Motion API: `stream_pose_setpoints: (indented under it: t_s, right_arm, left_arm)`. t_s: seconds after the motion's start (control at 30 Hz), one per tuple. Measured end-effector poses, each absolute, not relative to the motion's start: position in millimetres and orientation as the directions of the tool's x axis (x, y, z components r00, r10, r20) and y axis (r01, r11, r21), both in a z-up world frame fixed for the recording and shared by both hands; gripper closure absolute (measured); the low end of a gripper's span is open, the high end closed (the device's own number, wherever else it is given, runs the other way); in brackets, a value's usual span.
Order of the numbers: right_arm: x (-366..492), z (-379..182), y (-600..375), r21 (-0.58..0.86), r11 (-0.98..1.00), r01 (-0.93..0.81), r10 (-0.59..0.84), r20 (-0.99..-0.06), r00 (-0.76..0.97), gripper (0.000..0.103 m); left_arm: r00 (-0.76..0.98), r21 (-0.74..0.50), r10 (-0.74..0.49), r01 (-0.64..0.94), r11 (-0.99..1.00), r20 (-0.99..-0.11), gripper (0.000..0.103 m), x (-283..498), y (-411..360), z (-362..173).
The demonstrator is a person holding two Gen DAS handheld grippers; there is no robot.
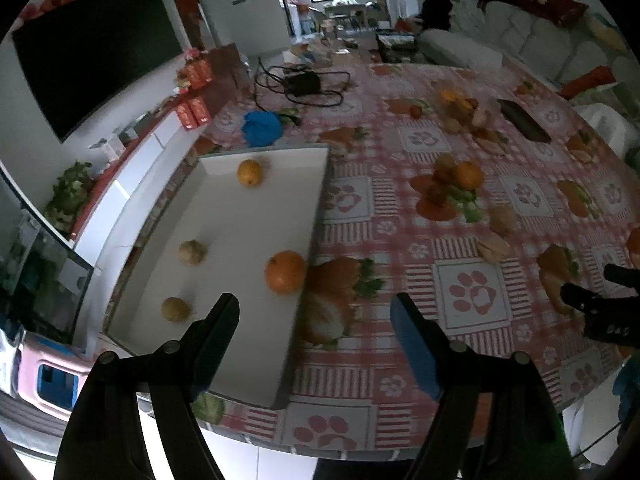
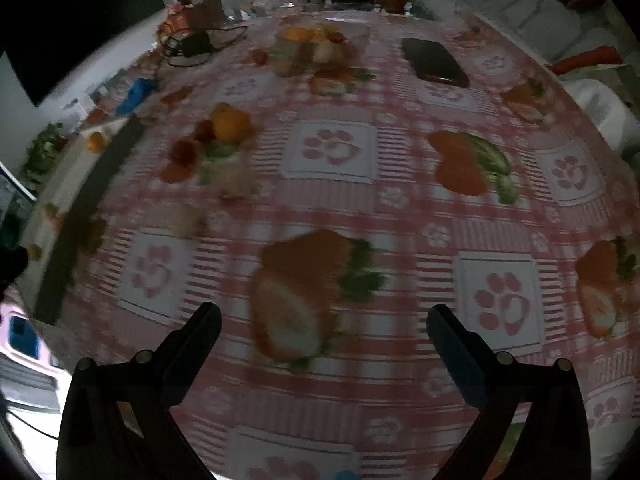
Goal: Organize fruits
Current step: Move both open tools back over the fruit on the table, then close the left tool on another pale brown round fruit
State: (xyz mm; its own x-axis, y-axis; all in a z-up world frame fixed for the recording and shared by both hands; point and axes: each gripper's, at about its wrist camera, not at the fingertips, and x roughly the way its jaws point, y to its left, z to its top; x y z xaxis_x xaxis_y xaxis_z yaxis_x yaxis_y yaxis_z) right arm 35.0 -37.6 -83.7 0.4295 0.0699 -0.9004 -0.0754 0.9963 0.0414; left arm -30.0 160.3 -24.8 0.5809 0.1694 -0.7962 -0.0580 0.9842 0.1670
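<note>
You won't find any readable text here. The red boxes (image 1: 195,110) beside the table carry printing too blurred to make out, and the faint pale marks on the right gripper (image 1: 612,330) stay illegible too.

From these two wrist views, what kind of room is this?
Most likely a home living room: a big dark TV on the wall, a pale sofa with cushions, and a table under a pink checked tablecloth holding fruit and a white tray.
</note>
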Motion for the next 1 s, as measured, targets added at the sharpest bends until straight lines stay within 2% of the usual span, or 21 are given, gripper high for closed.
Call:
stream_pose_setpoints:
  t_s: [0.1,0.3,0.4,0.7,0.77,0.83,0.87,1.0]
  right_arm:
    - [31,-91,-42,-0.015,0.997,-0.081,0.022,-0.898,0.440,0.000]
    - [28,-106,-50,-0.007,0.996,-0.084,0.032,-0.890,0.456,0.000]
    - [21,-107,-51,-0.014,0.996,-0.085,0.030,-0.870,0.492,0.000]
    - [14,-108,-51,-0.017,0.994,-0.111,0.047,-0.834,0.550,0.000]
    - [15,-108,-50,-0.017,0.994,-0.111,0.048,-0.830,0.556,0.000]
    - [14,-109,-50,-0.017,0.994,-0.110,0.048,-0.826,0.561,0.000]
    - [13,-109,-50,-0.017,0.994,-0.110,0.048,-0.824,0.564,0.000]
    - [13,-109,-50,-0.017,0.994,-0.111,0.049,-0.820,0.570,0.000]
  left_arm:
    - [0.559,0.133,0.132,-0.038,0.990,-0.818,0.022,-23,155,-28]
    - [0.539,0.120,0.119,-0.033,0.992,-0.834,0.022,0,138,-33]
    - [0.518,0.072,0.069,-0.014,0.997,-0.853,0.022,14,124,-41]
    - [0.494,0.040,-0.018,0.106,0.994,-0.869,0.023,45,62,-69]
    - [0.484,0.035,-0.024,0.113,0.993,-0.875,0.031,52,54,-77]
    - [0.452,0.019,-0.034,0.111,0.994,-0.891,0.051,58,51,-86]
    - [0.429,0.007,-0.040,0.108,0.994,-0.902,0.055,62,50,-92]
    - [0.442,-0.001,-0.050,0.112,0.994,-0.896,0.061,64,48,-92]
